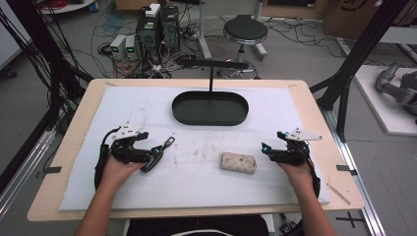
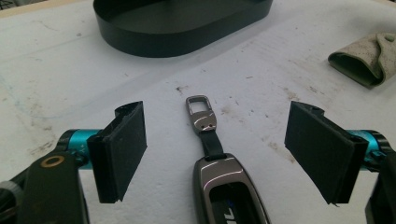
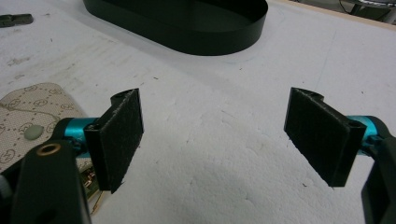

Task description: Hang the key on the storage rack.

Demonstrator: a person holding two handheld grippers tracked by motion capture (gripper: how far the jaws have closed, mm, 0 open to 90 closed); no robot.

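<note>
Glossy metal key fob (image 2: 224,179), matt black tray (image 1: 210,108), patterned cloth pouch (image 1: 238,162), rough white foam mat (image 1: 275,105).

Grippers: two, a left gripper (image 1: 156,153) and a right gripper (image 1: 266,150), each with two jaws standing wide apart
Hands: two, a left hand (image 1: 117,171) and a right hand (image 1: 295,169)
Trays: one black oval tray (image 1: 210,108)
Stands: one black T-shaped stand (image 1: 212,66) rising at the tray
Key fobs: one key fob (image 2: 224,179) with a metal clip
Pouches: one patterned pouch (image 1: 238,162)
Mats: one white mat (image 1: 196,182)
Tables: one wooden table (image 1: 44,206)
Stools: one stool (image 1: 245,30) beyond the table
</note>
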